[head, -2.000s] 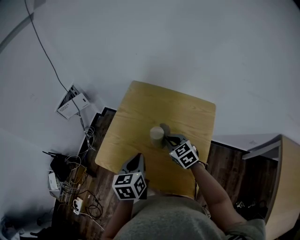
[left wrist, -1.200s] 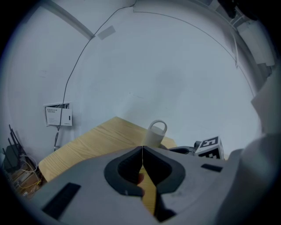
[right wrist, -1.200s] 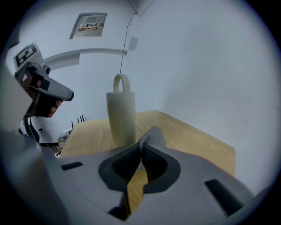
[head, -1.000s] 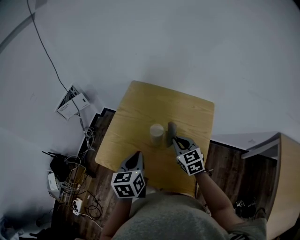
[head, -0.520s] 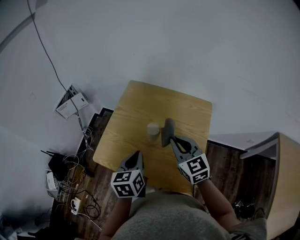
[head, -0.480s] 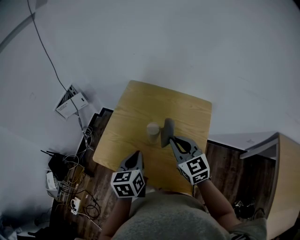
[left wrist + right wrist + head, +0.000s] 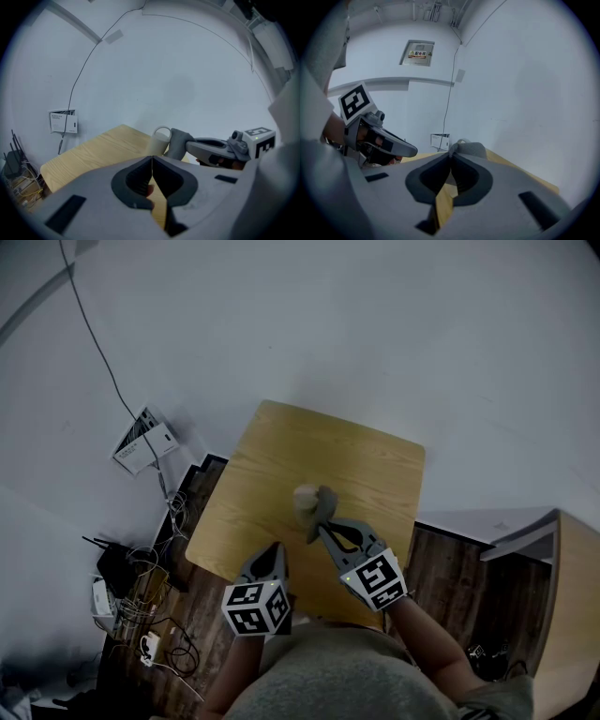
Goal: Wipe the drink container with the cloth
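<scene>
A pale cup stands upright near the middle of the small wooden table. My right gripper is shut on a grey cloth, which presses against the cup's right side. The left gripper view shows the cup, the cloth touching it, and the right gripper behind the cloth. In the right gripper view the cloth at the right gripper's tips hides most of the cup. My left gripper hangs shut and empty at the table's near edge, apart from the cup; its tips meet.
Tangled cables and a black router lie on the dark floor left of the table. A white box with papers leans at the wall. A wooden cabinet stands at the right. The left gripper shows in the right gripper view.
My right gripper has swung the cloth from the cup's right side in toward the cup, so it now touches it. The left gripper has stayed still.
</scene>
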Demonstrator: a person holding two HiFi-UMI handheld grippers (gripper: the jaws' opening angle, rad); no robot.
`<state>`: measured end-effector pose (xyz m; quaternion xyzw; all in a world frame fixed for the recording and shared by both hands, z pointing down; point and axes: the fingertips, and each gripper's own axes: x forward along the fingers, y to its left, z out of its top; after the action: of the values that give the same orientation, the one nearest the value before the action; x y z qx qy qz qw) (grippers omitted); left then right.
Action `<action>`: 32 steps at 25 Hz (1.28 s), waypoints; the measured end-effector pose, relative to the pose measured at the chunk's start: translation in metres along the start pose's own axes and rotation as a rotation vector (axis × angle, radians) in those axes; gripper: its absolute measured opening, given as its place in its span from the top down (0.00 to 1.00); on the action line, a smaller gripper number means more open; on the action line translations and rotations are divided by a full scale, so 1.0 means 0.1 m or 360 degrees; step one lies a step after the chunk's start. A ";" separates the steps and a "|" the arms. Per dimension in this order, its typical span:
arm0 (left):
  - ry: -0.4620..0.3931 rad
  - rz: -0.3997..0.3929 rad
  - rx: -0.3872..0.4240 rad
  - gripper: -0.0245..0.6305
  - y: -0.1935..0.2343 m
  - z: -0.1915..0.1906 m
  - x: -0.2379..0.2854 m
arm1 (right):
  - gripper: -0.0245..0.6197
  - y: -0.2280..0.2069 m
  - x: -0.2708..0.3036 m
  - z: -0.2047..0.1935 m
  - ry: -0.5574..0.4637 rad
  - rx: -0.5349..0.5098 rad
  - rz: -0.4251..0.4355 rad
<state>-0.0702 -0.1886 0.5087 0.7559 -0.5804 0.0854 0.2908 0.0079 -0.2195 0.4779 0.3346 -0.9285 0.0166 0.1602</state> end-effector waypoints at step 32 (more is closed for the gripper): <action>0.0035 0.0020 0.0012 0.96 0.12 0.02 0.08 | 0.95 0.21 0.66 -1.24 0.0494 0.0129 0.0155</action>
<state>-0.0792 -0.1982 0.5144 0.7523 -0.5815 0.0978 0.2937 -0.0176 -0.2266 0.6175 0.2888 -0.9063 0.1132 0.2872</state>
